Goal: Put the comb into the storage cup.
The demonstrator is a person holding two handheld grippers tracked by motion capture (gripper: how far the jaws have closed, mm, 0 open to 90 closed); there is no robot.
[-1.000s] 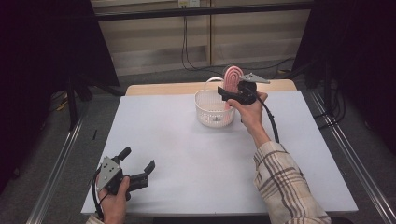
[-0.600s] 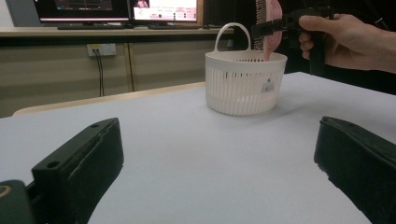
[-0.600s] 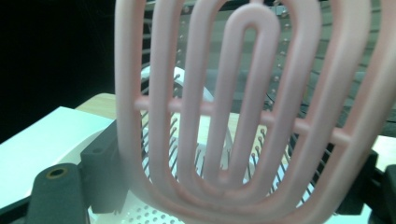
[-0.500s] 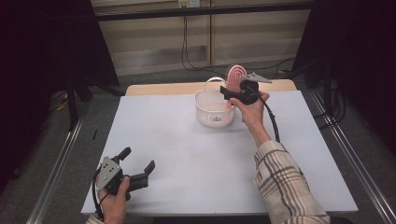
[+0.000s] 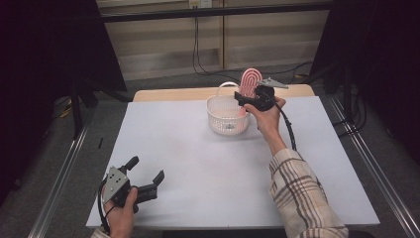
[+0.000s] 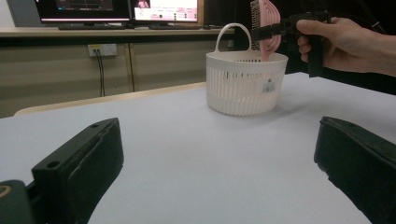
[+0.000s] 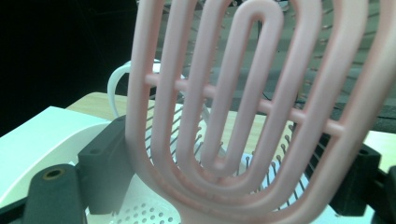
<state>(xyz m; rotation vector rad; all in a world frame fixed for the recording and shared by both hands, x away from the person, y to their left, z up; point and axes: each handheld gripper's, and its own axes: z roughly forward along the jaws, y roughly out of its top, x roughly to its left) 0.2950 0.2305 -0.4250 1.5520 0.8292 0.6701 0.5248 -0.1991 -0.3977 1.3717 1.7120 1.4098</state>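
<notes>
A pink hairbrush point(image 5: 251, 79) with looped ribs stands upright over the right rim of a white slatted basket point(image 5: 227, 118) at the back of the table. My right gripper point(image 5: 246, 96) is shut on the brush head, one jaw on each edge. In the right gripper view the hairbrush point(image 7: 243, 116) is close up between the jaws, with the basket point(image 7: 140, 214) below. My left gripper point(image 5: 146, 169) rests near the front left corner, open with nothing in it. The left gripper view looks across to the basket point(image 6: 245, 84) and the held hairbrush point(image 6: 266, 28).
A white sheet point(image 5: 198, 163) covers the table, with a wooden strip point(image 5: 173, 93) showing at its back edge. Metal rails run along both sides. Cables hang behind the table, and monitors point(image 6: 116, 9) stand on a far counter.
The right gripper and the hairbrush have shifted slightly to the right above the basket. The left gripper has stayed put.
</notes>
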